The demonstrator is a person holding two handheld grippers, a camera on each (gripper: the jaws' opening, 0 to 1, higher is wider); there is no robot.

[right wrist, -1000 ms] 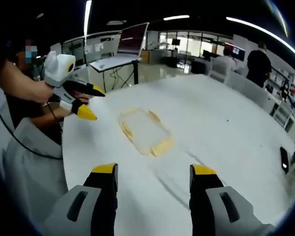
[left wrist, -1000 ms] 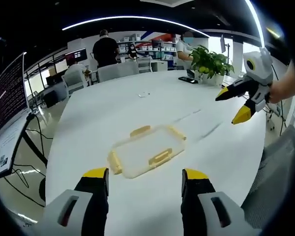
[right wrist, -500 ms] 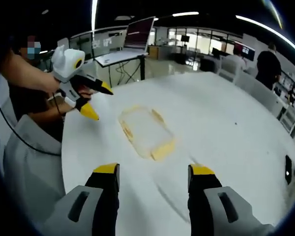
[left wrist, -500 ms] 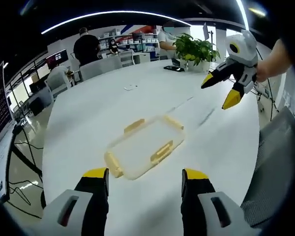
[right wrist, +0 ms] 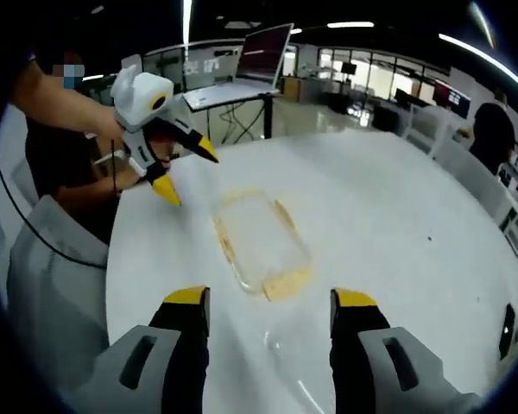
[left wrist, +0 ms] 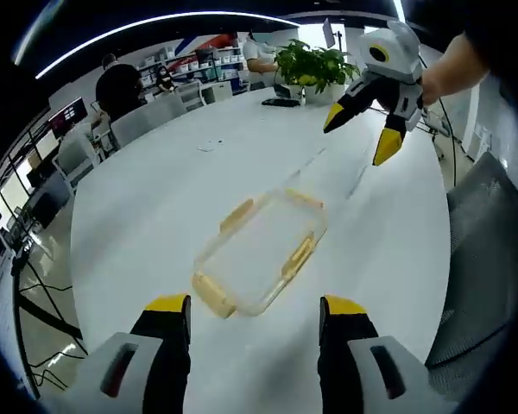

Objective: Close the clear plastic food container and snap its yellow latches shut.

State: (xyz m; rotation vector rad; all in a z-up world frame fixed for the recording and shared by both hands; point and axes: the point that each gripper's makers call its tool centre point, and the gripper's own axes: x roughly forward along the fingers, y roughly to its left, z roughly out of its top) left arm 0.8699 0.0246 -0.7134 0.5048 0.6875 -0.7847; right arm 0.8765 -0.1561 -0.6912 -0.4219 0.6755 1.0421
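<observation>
A flat clear plastic container (left wrist: 257, 255) lies on the white round table (left wrist: 147, 216), with yellow latches (left wrist: 299, 256) along its sides; whether they are snapped I cannot tell. My left gripper (left wrist: 255, 306) hovers open just short of its near end, nothing between the jaws. The right gripper (left wrist: 360, 138) hangs open in the air beyond the container, held by a hand. In the right gripper view the container (right wrist: 261, 240) lies ahead of my open right gripper (right wrist: 270, 297), and the left gripper (right wrist: 192, 177) is open above the table, left of the container.
A potted plant (left wrist: 313, 65) and a dark phone (left wrist: 281, 102) sit at the table's far side. A grey chair (left wrist: 488, 250) stands by the table edge. A laptop on a stand (right wrist: 242, 82) is beyond the table. People stand at the back of the room.
Both views have drawn closer to the container, which now looks larger and turned more lengthwise. Both grippers stay open and touch nothing.
</observation>
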